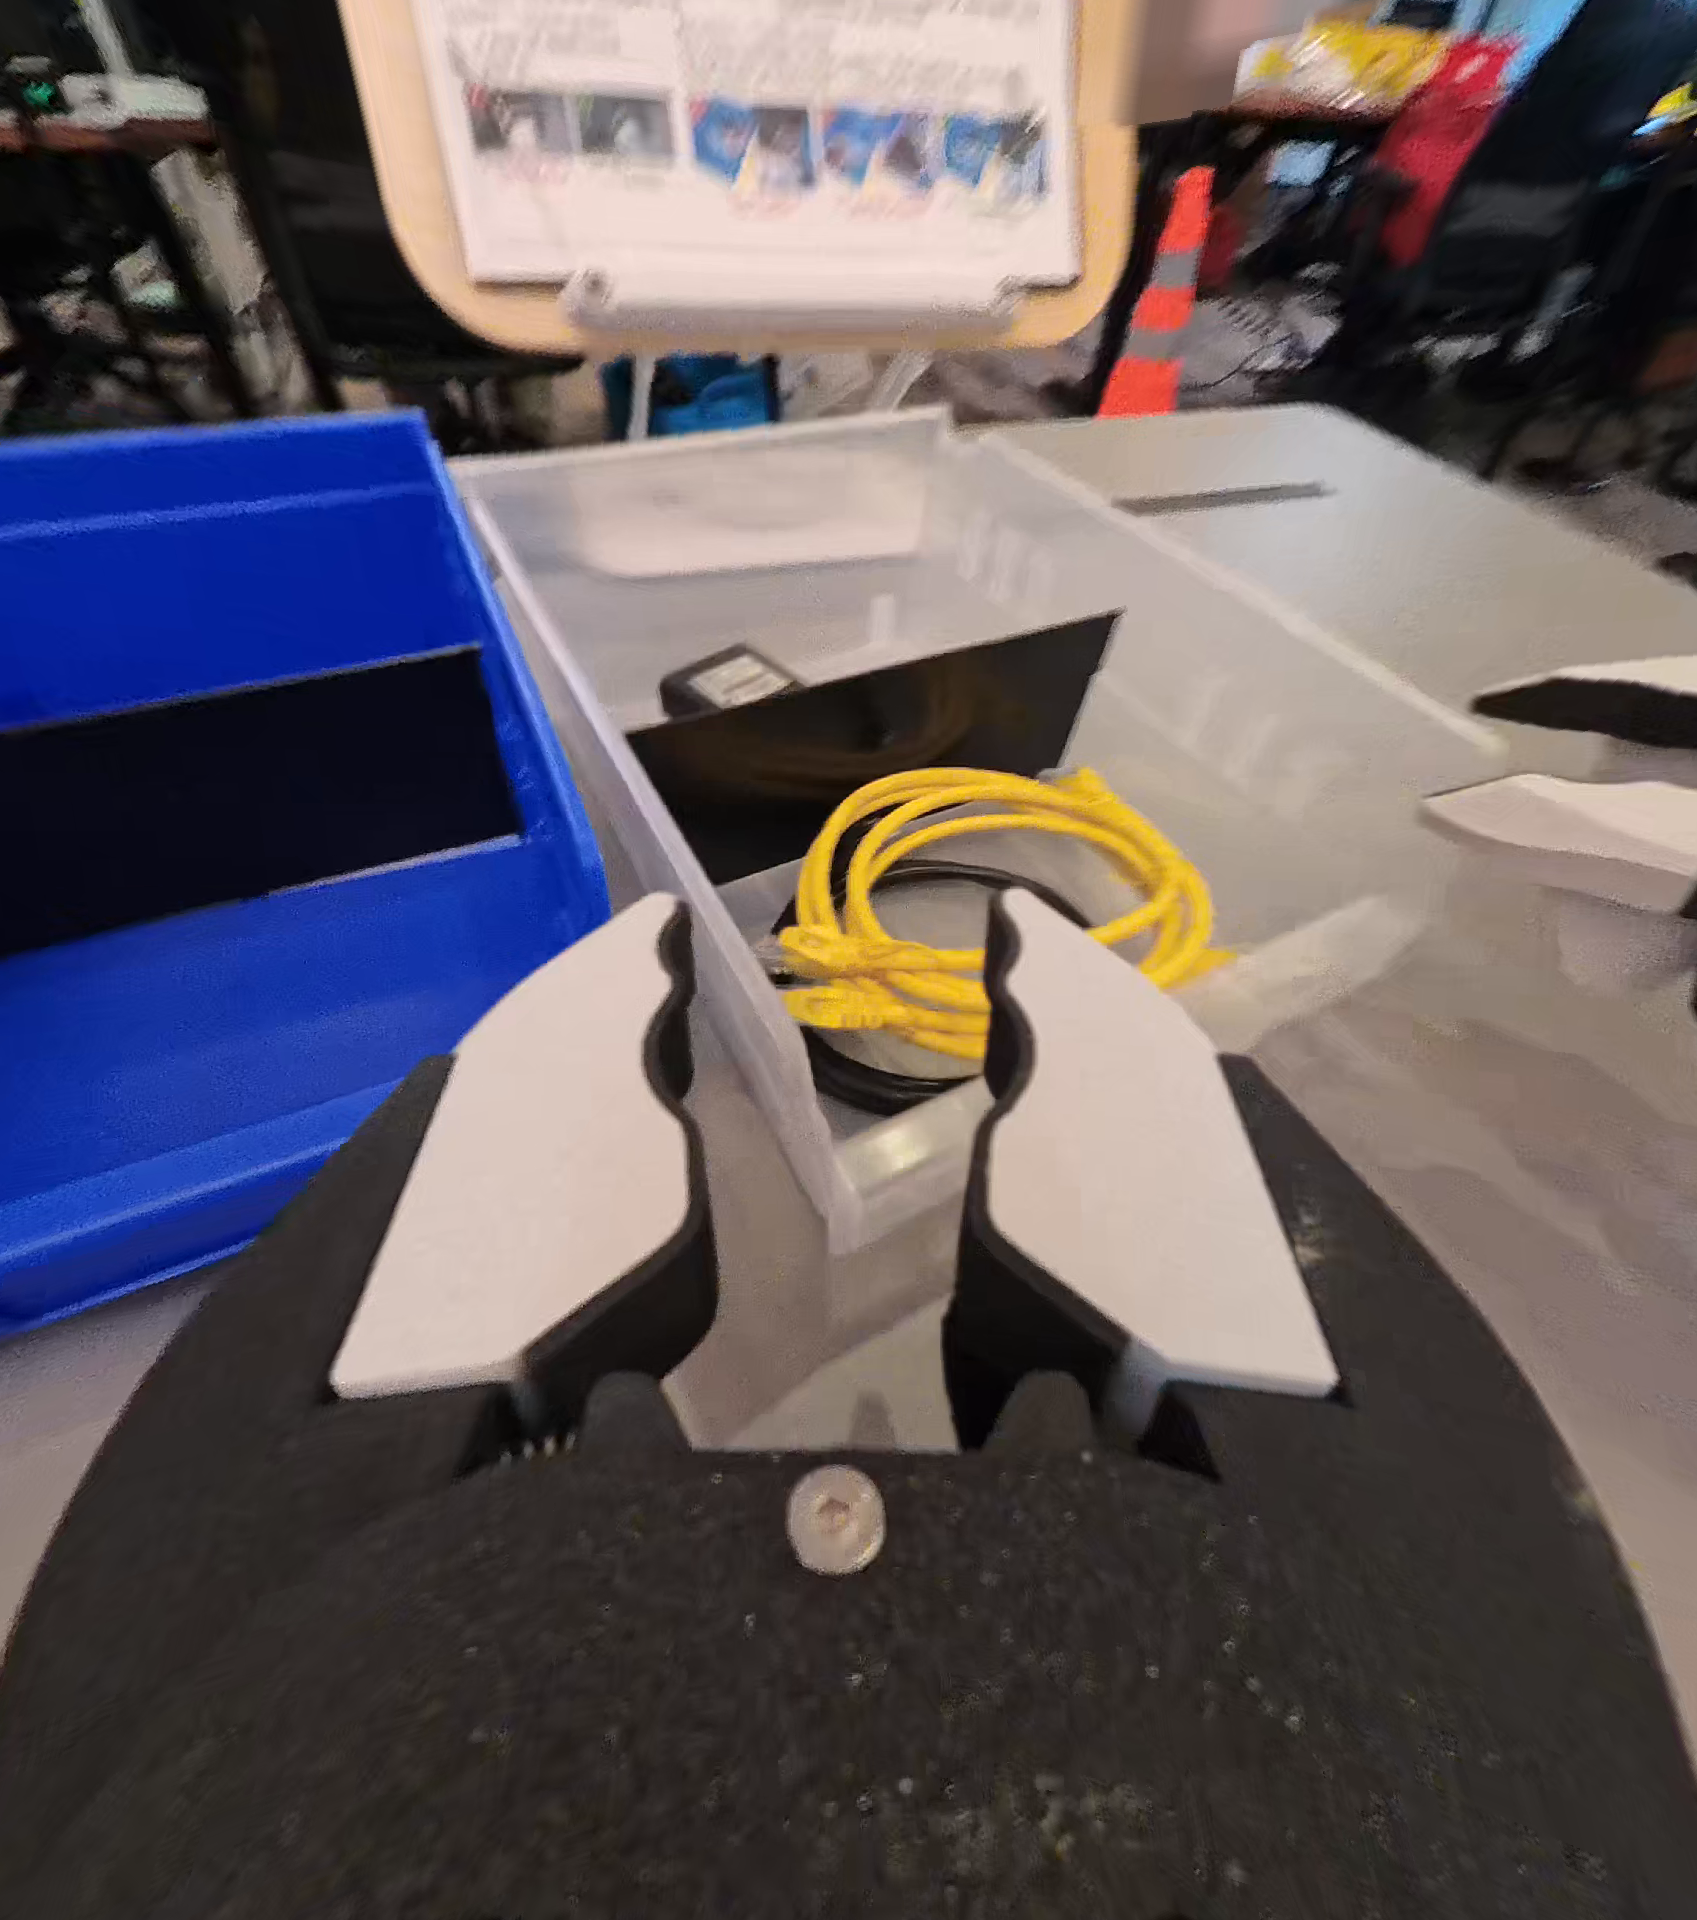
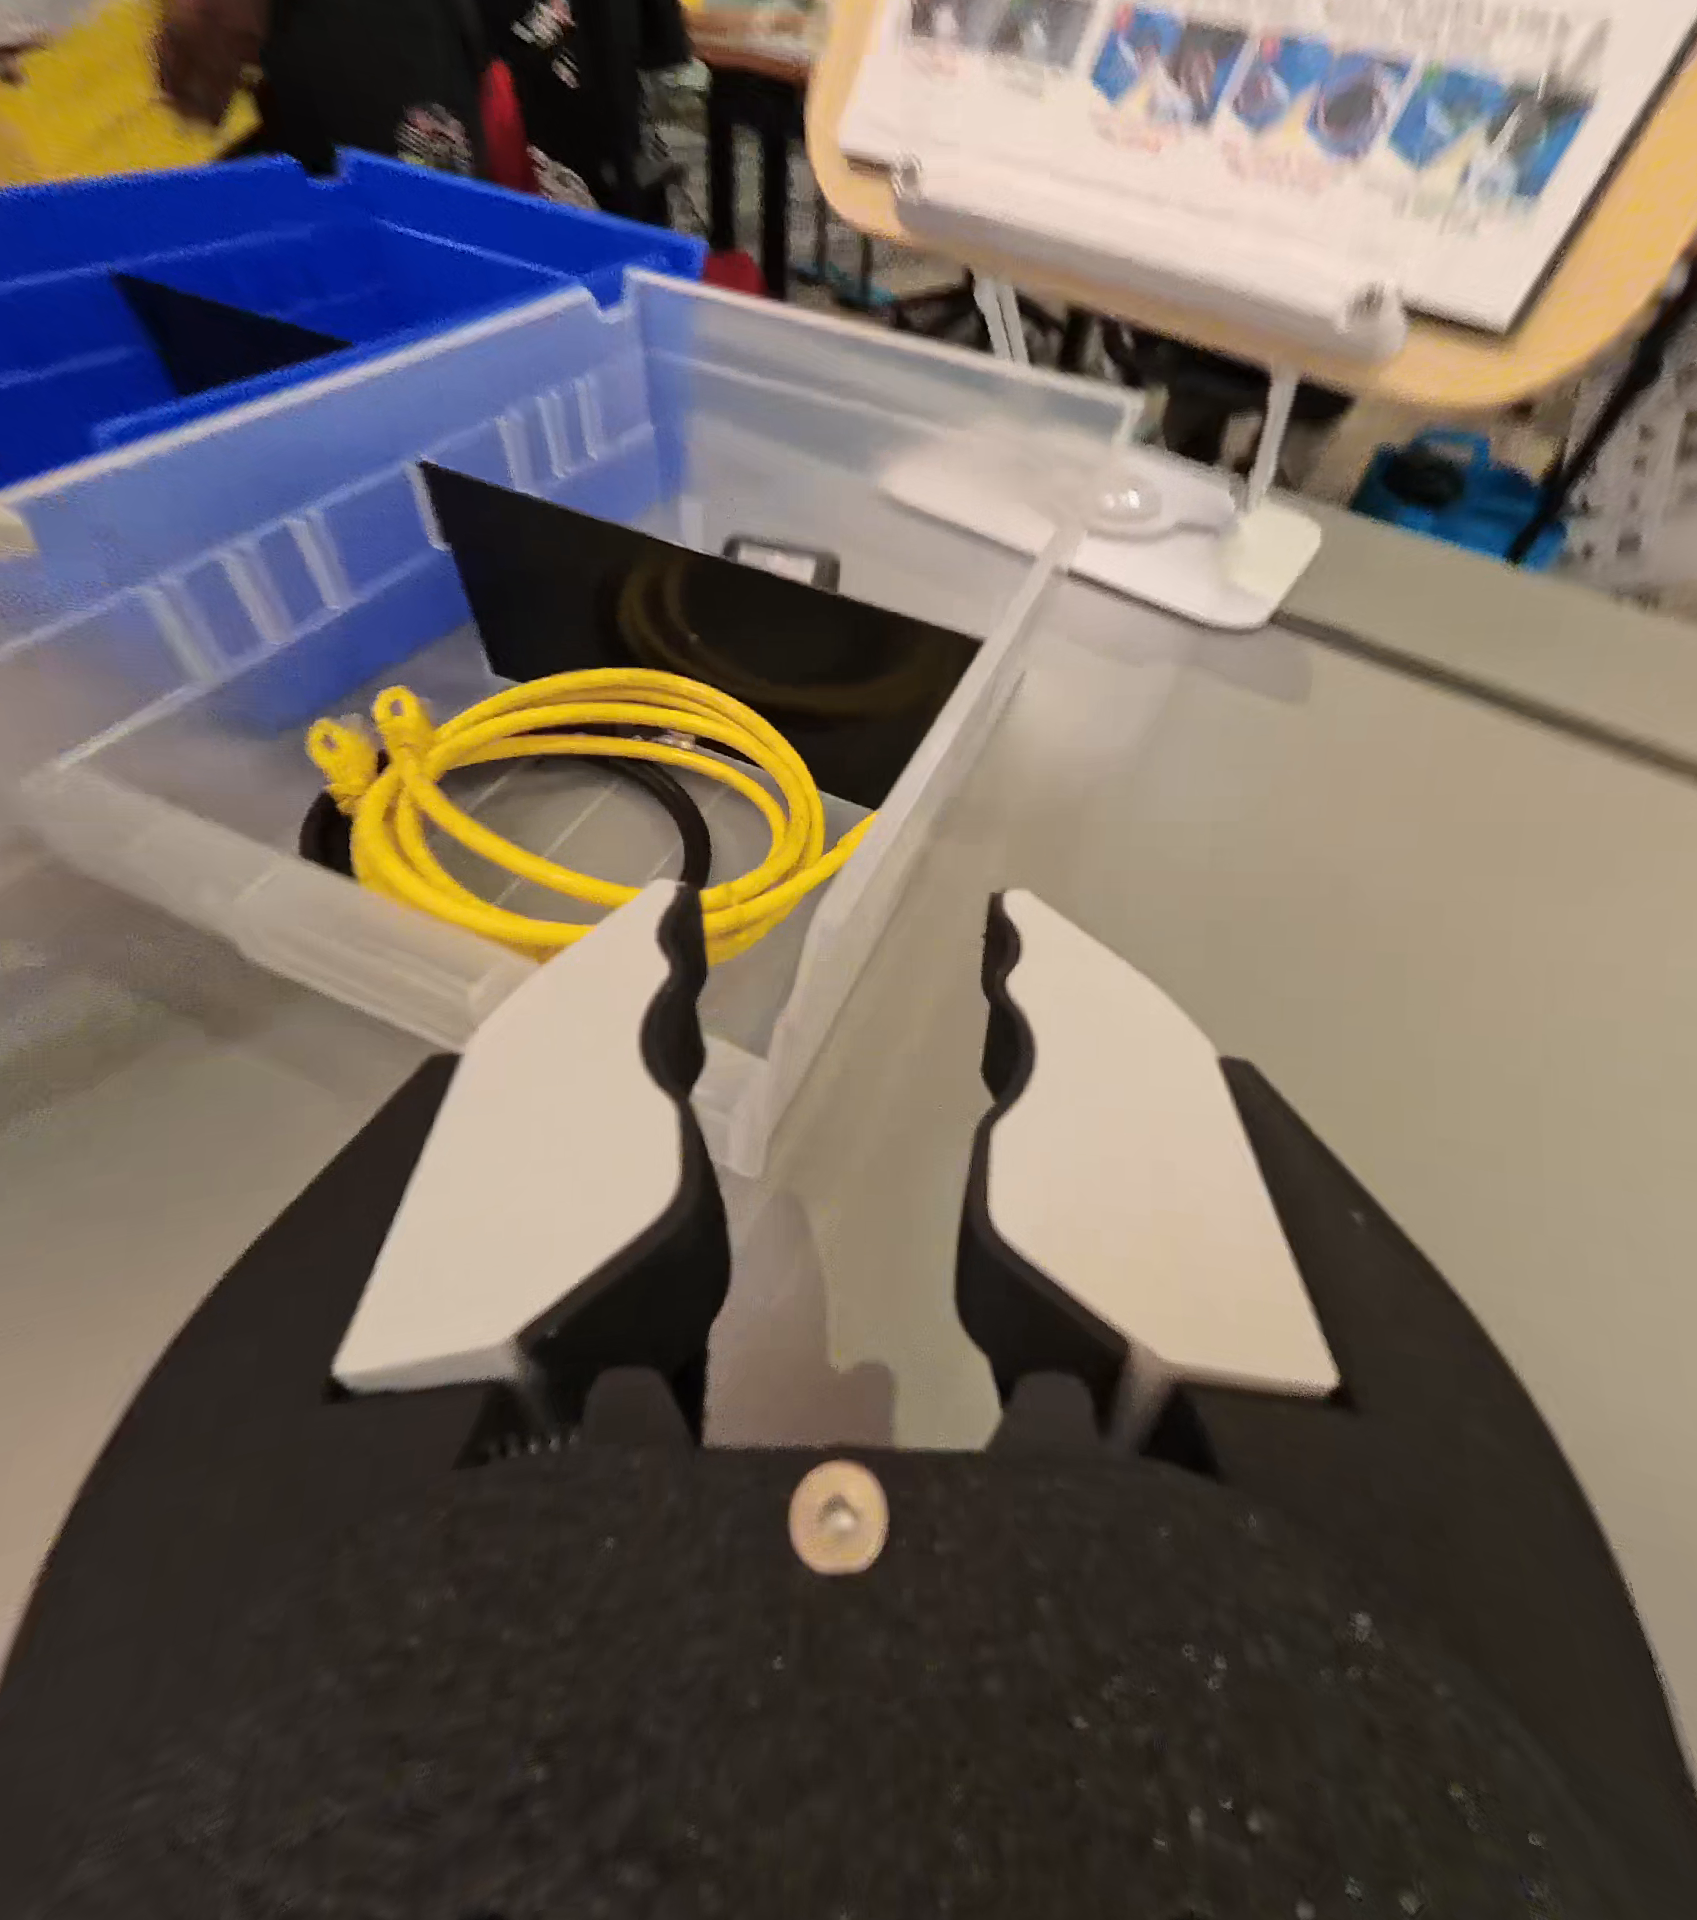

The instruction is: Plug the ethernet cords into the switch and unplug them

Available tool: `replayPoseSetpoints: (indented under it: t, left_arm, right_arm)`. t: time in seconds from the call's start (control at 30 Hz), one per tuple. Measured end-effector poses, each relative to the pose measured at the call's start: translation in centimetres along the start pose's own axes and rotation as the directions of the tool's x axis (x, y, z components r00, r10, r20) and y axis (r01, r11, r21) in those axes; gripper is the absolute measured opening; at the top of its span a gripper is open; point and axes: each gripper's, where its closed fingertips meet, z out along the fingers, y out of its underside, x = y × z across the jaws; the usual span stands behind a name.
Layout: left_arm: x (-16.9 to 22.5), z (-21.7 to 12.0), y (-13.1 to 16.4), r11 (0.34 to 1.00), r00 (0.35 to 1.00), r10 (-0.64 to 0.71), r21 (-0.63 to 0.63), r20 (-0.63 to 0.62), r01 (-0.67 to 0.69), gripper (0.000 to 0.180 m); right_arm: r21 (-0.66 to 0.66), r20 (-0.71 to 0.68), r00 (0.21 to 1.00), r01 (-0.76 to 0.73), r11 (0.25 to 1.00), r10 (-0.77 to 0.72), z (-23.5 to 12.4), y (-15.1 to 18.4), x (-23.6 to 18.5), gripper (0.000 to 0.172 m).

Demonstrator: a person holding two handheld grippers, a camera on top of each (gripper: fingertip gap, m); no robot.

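Left gripper (image 1: 839, 935) open, nothing held, fingers straddling left wall of clear bin (image 1: 750, 997). Right gripper (image 2: 839, 935) also open and bare, straddling bin's right wall.

Yellow cords (image 1: 989, 914) coiled in bin's near compartment, on top of black cable (image 1: 885, 1081); black divider (image 1: 875, 717) behind, adapter (image 1: 730, 681) beyond it. Switch not identifiable. Blue bin (image 1: 200, 831) left of clear one.

Risks:
- finger catches bin wall on reach, shoves or tips bin
- coil lifts as tangle, black cable dragged along
- plug clip snags on loops
- both grippers crowd one compartment, collide
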Motion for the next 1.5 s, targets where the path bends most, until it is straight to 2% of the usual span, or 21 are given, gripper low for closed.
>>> replayPoseSetpoints:
  t: [0.07, 0.13, 0.23, 0.3, 0.43, 0.53, 0.6, 0.63, 0.67, 0.7, 0.73, 0.83, 1.03, 1.1, 1.17, 1.2, 1.23, 1.3, 1.4, 1.47, 1.5]
  left_arm:
    - [0.0, -3.1, -0.7, 0.999, 0.999, 0.004, 0.045, -0.042, -0.002, 0.062]
    - [-2.0, -6.6, -0.7, 0.995, 1.0, -0.01, 0.094, -0.025, 0.012, 0.072]
    - [-8.7, -11.0, 1.2, 0.996, 0.993, -0.026, 0.086, 0.116, 0.016, 0.079]
    - [-13.4, -12.5, 2.6, 0.997, 0.981, -0.074, 0.047, 0.179, 0.067, 0.084]
    - [-19.8, -11.0, 4.1, 0.98, 0.951, -0.187, -0.017, 0.246, 0.197, 0.081]
    - [-22.8, -7.7, 3.8, 0.98, 0.938, -0.177, -0.039, 0.299, 0.197, 0.072]
    - [-24.2, -4.6, 4.5, 0.972, 0.935, -0.165, -0.11, 0.315, 0.208, 0.061]
    - [-24.5, -3.0, 4.7, 0.965, 0.939, -0.176, -0.136, 0.296, 0.224, 0.051]
    - [-24.3, -1.6, 4.8, 0.958, 0.949, -0.194, -0.158, 0.247, 0.237, 0.027]
    - [-24.8, -1.1, 5.0, 0.95, 0.941, -0.209, -0.176, 0.265, 0.26, 0.008]
    - [-25.1, -0.9, 5.0, 0.949, 0.944, -0.197, -0.19, 0.265, 0.252, 0.006]
    - [-25.0, -2.4, 5.6, 0.95, 0.943, -0.115, -0.243, 0.313, 0.196, 0.004]
    - [-21.0, -9.8, 8.0, 0.959, 0.943, -0.09, -0.228, 0.322, 0.169, 0.006]
    - [-19.8, -12.5, 8.9, 0.955, 0.934, -0.103, -0.23, 0.341, 0.189, 0.005]
    - [-18.6, -14.8, 9.6, 0.955, 0.93, -0.122, -0.215, 0.347, 0.205, 0.005]
    - [-18.5, -15.8, 9.9, 0.956, 0.922, -0.132, -0.199, 0.365, 0.216, 0.005]
    - [-18.2, -16.8, 10.2, 0.957, 0.918, -0.142, -0.186, 0.37, 0.223, 0.008]
    - [-18.0, -18.4, 10.7, 0.956, 0.91, -0.146, -0.183, 0.389, 0.231, 0.012]
    - [-18.3, -20.0, 11.1, 0.96, 0.895, -0.114, -0.183, 0.431, 0.21, 0.01]
    - [-18.0, -20.3, 11.2, 0.959, 0.897, -0.123, -0.182, 0.424, 0.217, 0.009]
    - [-17.9, -20.4, 11.3, 0.959, 0.899, -0.118, -0.186, 0.422, 0.213, 0.009]
  right_arm:
    - [0.056, 0.018, 0.997, 0.072, 0.996, -0.073, -1.9, -0.7, 0.8, 0.055]
    - [0.147, 0.001, 0.991, 0.13, 0.98, -0.132, -3.5, -1.2, 2.0, 0.054]
    - [0.181, -0.012, 0.991, 0.135, 0.974, -0.135, -4.4, -1.8, 3.2, 0.055]
    - [0.195, -0.003, 0.994, 0.11, 0.975, -0.111, -4.5, -2.1, 2.7, 0.052]
    - [0.201, 0.084, 0.992, 0.08, 0.976, -0.099, -4.1, -2.5, -1.6, 0.052]
    - [0.196, 0.176, 0.972, 0.118, 0.974, -0.153, -3.8, -2.7, -6.8, 0.053]
    - [0.174, 0.245, 0.955, 0.128, 0.976, -0.169, -3.7, -2.3, -10.5, 0.053]
    - [0.155, 0.279, 0.944, 0.136, 0.979, -0.175, -3.5, -1.9, -12.2, 0.054]
    - [0.132, 0.31, 0.934, 0.145, 0.981, -0.18, -3.2, -1.3, -13.6, 0.055]
    - [0.102, 0.319, 0.93, 0.159, 0.982, -0.184, -3.3, -0.9, -15.1, 0.056]
    - [0.077, 0.336, 0.923, 0.17, 0.982, -0.186, -3.1, -0.3, -16.2, 0.057]
    - [-0.025, 0.35, 0.928, 0.145, 0.989, -0.128, -2.3, 1.3, -18.0, 0.06]
    - [-0.161, 0.237, 0.971, 0.053, 0.985, -0.014, 1.2, 2.0, -21.0, 0.062]
    - [-0.177, 0.267, 0.963, 0.019, 0.984, 0.029, 2.2, 1.9, -23.8, 0.078]
    - [-0.193, 0.218, 0.976, 0.037, 0.981, 0.005, 3.5, 1.6, -24.3, 0.092]
    - [-0.213, 0.272, 0.962, 0.028, 0.977, 0.031, 3.5, 1.6, -25.6, 0.1]
    - [-0.229, 0.318, 0.946, 0.01, 0.973, 0.065, 3.3, 1.6, -26.7, 0.086]
    - [-0.169, 0.36, 0.929, -0.03, 0.985, 0.089, 2.4, 0.7, -27.9, 0.045]
    - [0.0, 0.354, 0.935, 0.033, 0.999, -0.03, 0.1, -1.5, -29.0, 0.054]
    - [0.015, 0.297, 0.951, 0.079, 0.997, -0.08, 0.3, -2.0, -28.9, 0.061]
    - [-0.023, 0.263, 0.962, 0.085, 0.996, -0.076, 1.0, -1.7, -28.3, 0.073]
